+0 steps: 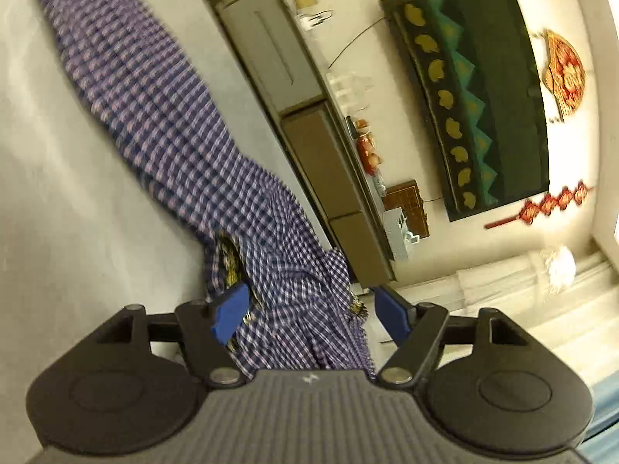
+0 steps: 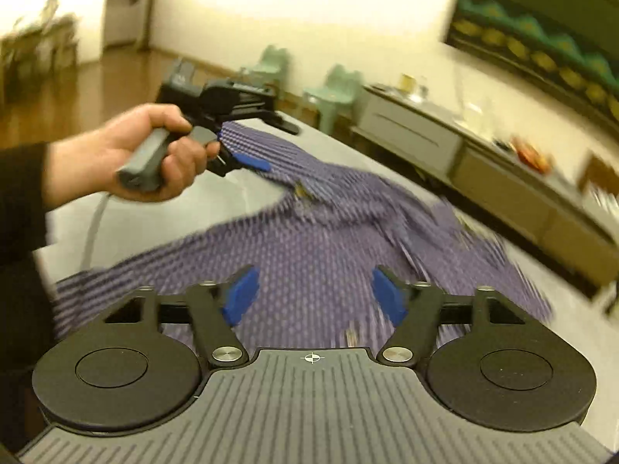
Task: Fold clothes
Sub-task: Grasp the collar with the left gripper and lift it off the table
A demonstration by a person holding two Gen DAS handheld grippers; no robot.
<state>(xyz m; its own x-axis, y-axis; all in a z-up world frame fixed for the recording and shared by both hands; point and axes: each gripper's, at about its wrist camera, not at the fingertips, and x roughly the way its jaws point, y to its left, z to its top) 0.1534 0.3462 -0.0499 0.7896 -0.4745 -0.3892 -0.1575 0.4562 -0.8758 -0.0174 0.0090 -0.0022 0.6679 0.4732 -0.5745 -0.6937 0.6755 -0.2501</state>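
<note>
Cloth: a purple-and-white checked garment (image 2: pixel 309 255) is lying spread and rumpled across the pale worktop (image 1: pixel 77 201), running away from you in a long band in the left wrist view (image 1: pixel 154 116).
Left hand-held gripper: you are holding its jaws wide (image 1: pixel 311 315), with a bunched fold of the checked cloth sitting in the gap; the left blue pad (image 1: pixel 230 315) is at the cloth's edge, while the right pad stands clear of it, so no grip is showing.
Left hand: in the right wrist view your hand (image 2: pixel 154 154) is wrapping the grey handle, black sleeve at the wrist, and that gripper's blue fingertip (image 2: pixel 251 162) is poised just at the far part of the garment.
Right hand-held gripper: you are keeping these jaws wide too (image 2: pixel 313 295), both blue pads apart from each other with the garment lying beyond them; nothing is clamped.
Blur: the cloth is smearing in the right wrist view, so its folds and hems are hard to make out.
Room: a low grey cabinet (image 1: pixel 309 147) is standing beyond the worktop, under a dark wall-mounted screen (image 1: pixel 476 92); two pale green chairs (image 2: pixel 340 89) are sitting near the cabinet's end.
</note>
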